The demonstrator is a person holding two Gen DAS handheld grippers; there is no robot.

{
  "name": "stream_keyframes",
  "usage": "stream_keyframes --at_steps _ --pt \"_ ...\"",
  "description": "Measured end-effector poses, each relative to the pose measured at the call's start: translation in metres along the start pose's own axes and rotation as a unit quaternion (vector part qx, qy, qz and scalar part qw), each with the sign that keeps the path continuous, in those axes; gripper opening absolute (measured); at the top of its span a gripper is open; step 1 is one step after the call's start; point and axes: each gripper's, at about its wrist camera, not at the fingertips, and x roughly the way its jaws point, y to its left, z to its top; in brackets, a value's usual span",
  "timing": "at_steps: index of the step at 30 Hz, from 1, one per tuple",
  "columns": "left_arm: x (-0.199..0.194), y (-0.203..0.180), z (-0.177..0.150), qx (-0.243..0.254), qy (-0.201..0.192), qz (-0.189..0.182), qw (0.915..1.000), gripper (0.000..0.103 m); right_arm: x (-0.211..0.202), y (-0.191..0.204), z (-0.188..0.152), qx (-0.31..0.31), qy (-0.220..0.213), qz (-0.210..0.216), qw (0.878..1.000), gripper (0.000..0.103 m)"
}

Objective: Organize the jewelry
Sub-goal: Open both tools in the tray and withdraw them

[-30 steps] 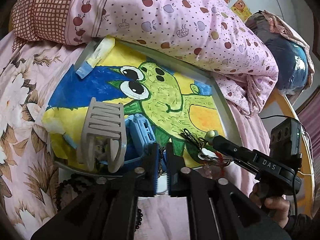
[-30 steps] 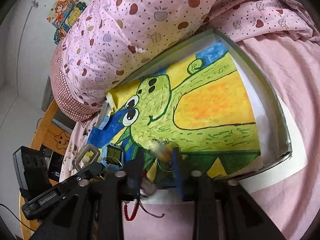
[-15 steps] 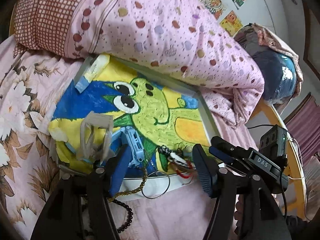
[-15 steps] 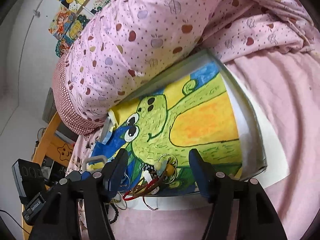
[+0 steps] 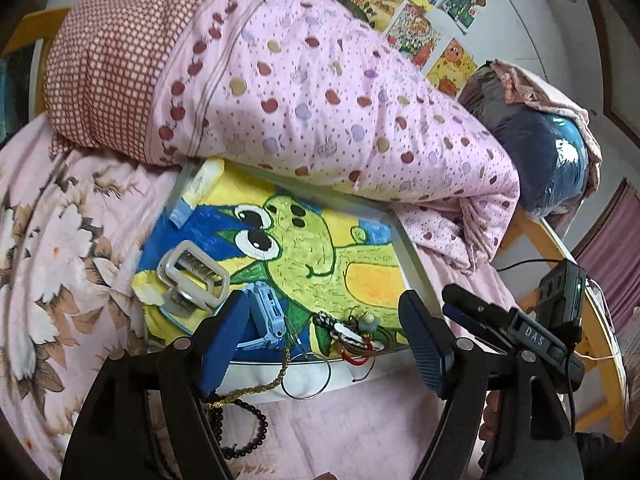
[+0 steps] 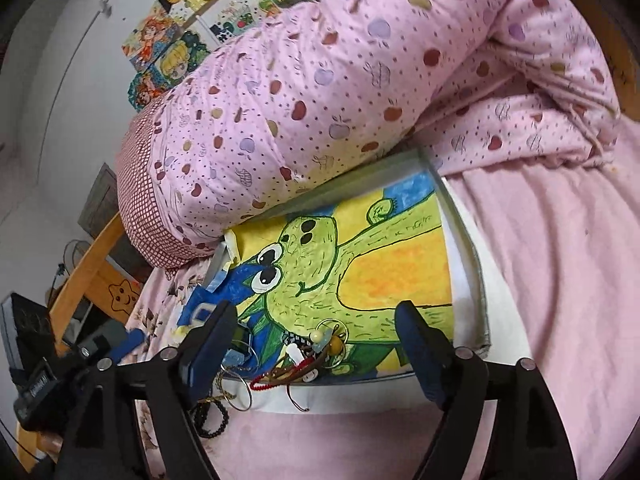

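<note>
Jewelry heap [image 5: 352, 334] tangled at near edge of frog painting [image 5: 316, 264], gold chain [image 5: 256, 390] and dark bead bracelet [image 5: 240, 424] spilling onto pink sheet [image 5: 360, 412]. Nothing sorted yet. Left gripper [image 5: 320, 344] and right gripper [image 6: 316, 348] just opening wide, both empty, above heap.

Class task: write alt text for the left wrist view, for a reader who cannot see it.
The left gripper hangs open and empty over jewelry heaped at the near edge of a frog painting on a bed; its jaws have just been opening. A grey hair claw lies left; the right gripper enters from the right.
</note>
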Motion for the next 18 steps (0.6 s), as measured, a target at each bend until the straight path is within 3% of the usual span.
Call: stream_keyframes --at_steps 8,18 --pt "-0.035 -0.010 -0.003 0.016 -0.030 0.033 0.9989 0.073 -0.029 0.022 -0.009 -0.074 -0.034 -0.028 0.996 0.093" --pt "-0.078 -0.029 -0.022 0.053 -0.064 0.079 0.9934 0.074 -0.078 0.057 -0.031 -0.159 -0.101 -0.031 0.982 0.098"
